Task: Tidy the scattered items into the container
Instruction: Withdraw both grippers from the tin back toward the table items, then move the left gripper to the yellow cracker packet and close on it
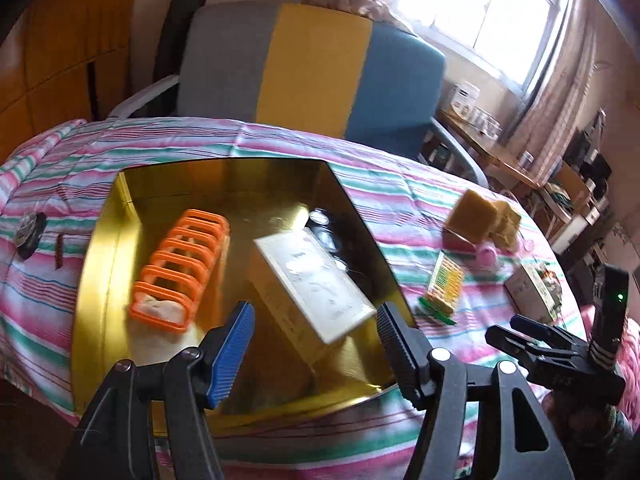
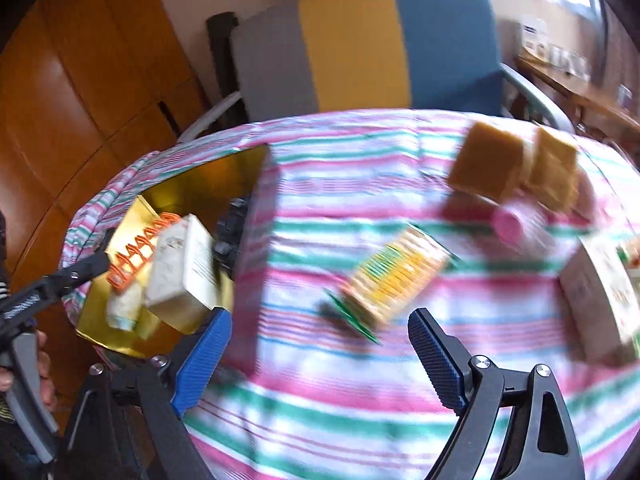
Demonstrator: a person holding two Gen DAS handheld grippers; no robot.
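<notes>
Gold tin (image 1: 104,248): open, many-sided, shiny inside, lying on the striped cloth (image 1: 400,208) toward its left part. Seen also from the right wrist camera (image 2: 132,216), at far left.

Contents of the tin: an orange plastic rack (image 1: 180,268) along the left side; a cream box (image 1: 308,292) lying tilted across the middle; a dark item (image 1: 324,224) behind the box, too blurred to name.

Items lying loose on the cloth, right of the tin:
- cracker packet (image 1: 444,284), yellow and green, nearest the tin's right wall; also in the right wrist view (image 2: 396,280), blurred.
- two brown blocks (image 1: 480,218), side by side, farther back.
- small pink item (image 1: 488,258), just in front of the blocks.
- white printed carton (image 1: 532,292), at the far right.

Left gripper (image 1: 316,328): jaws spread wide with nothing between them, hovering over the near edge of the tin, the cream box showing in the gap.

Right gripper (image 2: 320,344): jaws spread wide, holding nothing, above the cloth with the cracker packet just ahead of it.

Surroundings: a chair (image 1: 312,64) with grey, yellow and blue panels behind the table; a bright window (image 1: 480,4) at upper right; wooden panelling (image 2: 80,80) at left.
</notes>
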